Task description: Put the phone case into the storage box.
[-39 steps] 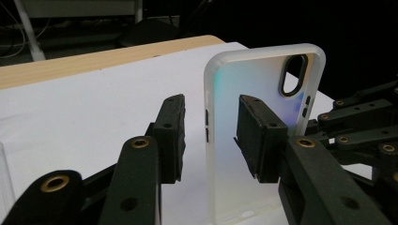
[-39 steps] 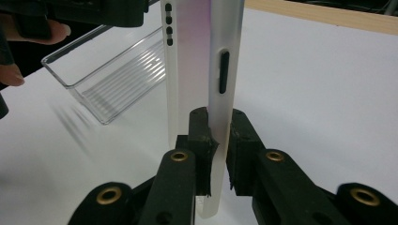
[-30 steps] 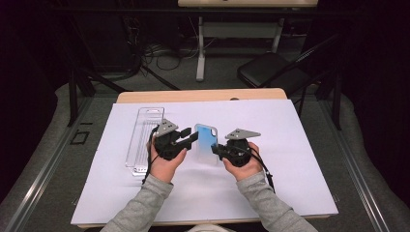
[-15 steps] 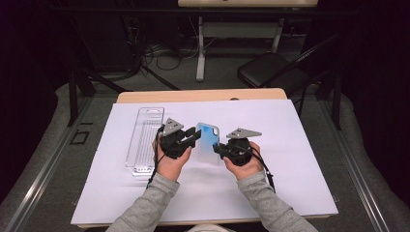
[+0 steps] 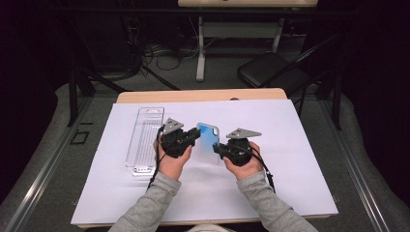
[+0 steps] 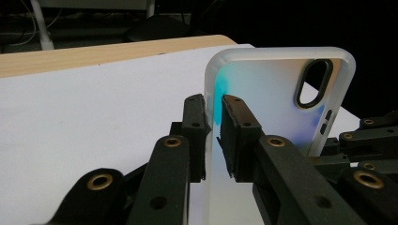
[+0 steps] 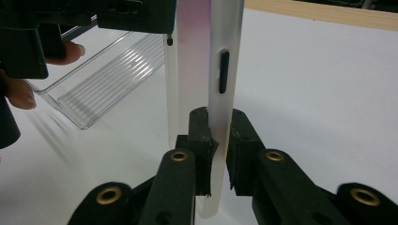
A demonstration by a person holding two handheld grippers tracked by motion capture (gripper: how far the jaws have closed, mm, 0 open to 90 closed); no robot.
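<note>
A translucent phone case with a blue-tinted back is held upright above the white sheet between both grippers. My left gripper grips its left long edge. In the left gripper view the two pads of the left gripper sit against either face of the case, whose camera cut-out is at the top right. These jaws have just been closing with the case between them. My right gripper is shut on the opposite edge. In the right gripper view the right gripper pinches the case just below the side-button slot.
A clear ribbed plastic tray lies on the white sheet to the left of the left hand and also appears in the right gripper view. The wooden table edge runs along the far side. A black chair stands beyond it.
The left gripper's jaws have narrowed onto the case's left edge and the hand has shifted slightly toward the case. The right gripper and the case have stayed put.
</note>
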